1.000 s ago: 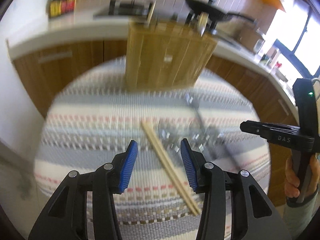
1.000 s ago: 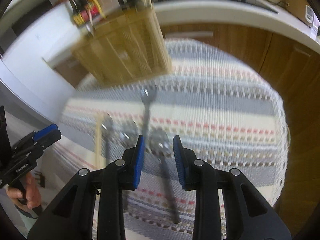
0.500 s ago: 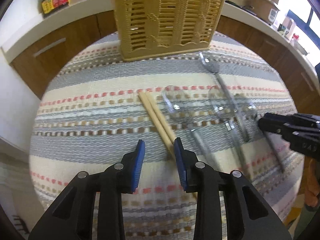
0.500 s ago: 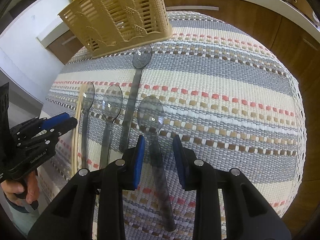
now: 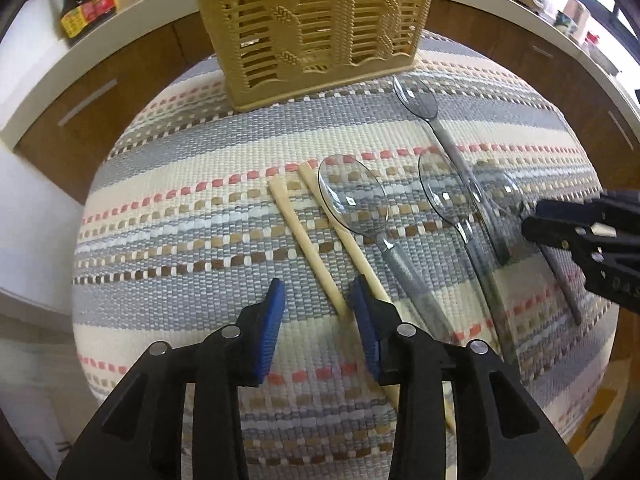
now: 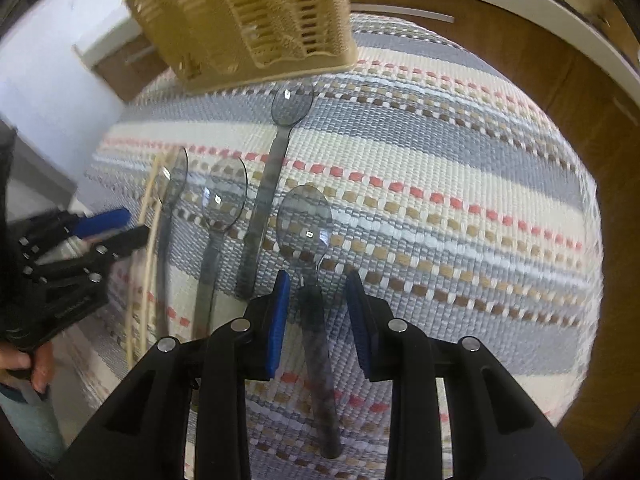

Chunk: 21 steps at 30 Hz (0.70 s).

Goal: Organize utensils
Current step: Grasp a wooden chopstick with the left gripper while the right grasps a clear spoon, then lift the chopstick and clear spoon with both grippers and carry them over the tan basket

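Left wrist: left gripper (image 5: 316, 300) spread astride chopstick (image 5: 306, 246); right gripper (image 6: 316, 292) spread astride spoon (image 6: 308, 236).

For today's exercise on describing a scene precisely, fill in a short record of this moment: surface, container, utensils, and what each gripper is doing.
surface: striped woven mat
container: tan slotted basket, upright at the mat's far edge
chopsticks: pair of chopsticks lying flat, left of the spoons
spoons: four clear grey spoons on the mat, bowls toward the basket
left gripper: open, jaws just closed further, one chopstick between the fingers, the other running under the right finger
right gripper: open, straddling the rightmost spoon handle
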Available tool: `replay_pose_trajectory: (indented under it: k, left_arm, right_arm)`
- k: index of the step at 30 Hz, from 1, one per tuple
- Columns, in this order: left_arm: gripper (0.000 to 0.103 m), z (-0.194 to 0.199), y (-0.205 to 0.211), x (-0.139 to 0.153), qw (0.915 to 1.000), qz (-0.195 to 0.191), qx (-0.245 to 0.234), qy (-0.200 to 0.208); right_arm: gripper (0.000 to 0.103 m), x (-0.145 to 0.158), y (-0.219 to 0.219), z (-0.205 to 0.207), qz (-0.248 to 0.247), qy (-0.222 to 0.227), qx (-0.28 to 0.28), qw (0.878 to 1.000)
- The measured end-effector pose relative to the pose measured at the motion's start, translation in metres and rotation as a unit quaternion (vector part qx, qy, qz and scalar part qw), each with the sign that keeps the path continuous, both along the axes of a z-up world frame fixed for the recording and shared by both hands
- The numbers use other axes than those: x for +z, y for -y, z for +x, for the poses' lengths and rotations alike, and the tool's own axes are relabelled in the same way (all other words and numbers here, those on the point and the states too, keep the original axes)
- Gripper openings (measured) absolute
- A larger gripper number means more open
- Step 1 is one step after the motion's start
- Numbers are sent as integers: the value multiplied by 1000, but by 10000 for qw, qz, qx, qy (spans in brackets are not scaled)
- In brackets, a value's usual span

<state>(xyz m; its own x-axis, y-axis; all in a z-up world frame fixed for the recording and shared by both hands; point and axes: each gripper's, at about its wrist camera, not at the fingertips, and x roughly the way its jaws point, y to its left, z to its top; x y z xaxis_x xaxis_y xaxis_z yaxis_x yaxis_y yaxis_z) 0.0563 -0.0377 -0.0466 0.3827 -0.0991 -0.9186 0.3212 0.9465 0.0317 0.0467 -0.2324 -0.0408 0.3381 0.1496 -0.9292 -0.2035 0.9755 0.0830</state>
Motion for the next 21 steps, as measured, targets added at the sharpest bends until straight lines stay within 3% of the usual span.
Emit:
replay_pose_trajectory:
  k: [3,7,10,12,16,21]
  left_arm:
    - [21,1,-5,2,9997,49,-210,-100]
    - [21,7,-8,3,9981,91,-534,-304]
    - [20,11,-5,4,9972,204,-632,-340]
    - [10,10,-1,4,9969,257,-672,-328]
    - [4,6,2,2,9975,258,-620,-230]
    - [3,-6,-12,13,9988,-266,-422,-2]
  right_arm:
    - [27,-1,-14,4,-260,-155,272,9992]
    - [26,-2,-31,3,-726,-119,490,9961]
    - [11,-1,-41,0,-755,-117,641,9950]
    - [10,-1,-48,-3,-778,-78,652,9948]
    - [10,4,-45,-9,-476,30,543,9974]
    - [10,25,-27,-16,94,393,427,9983]
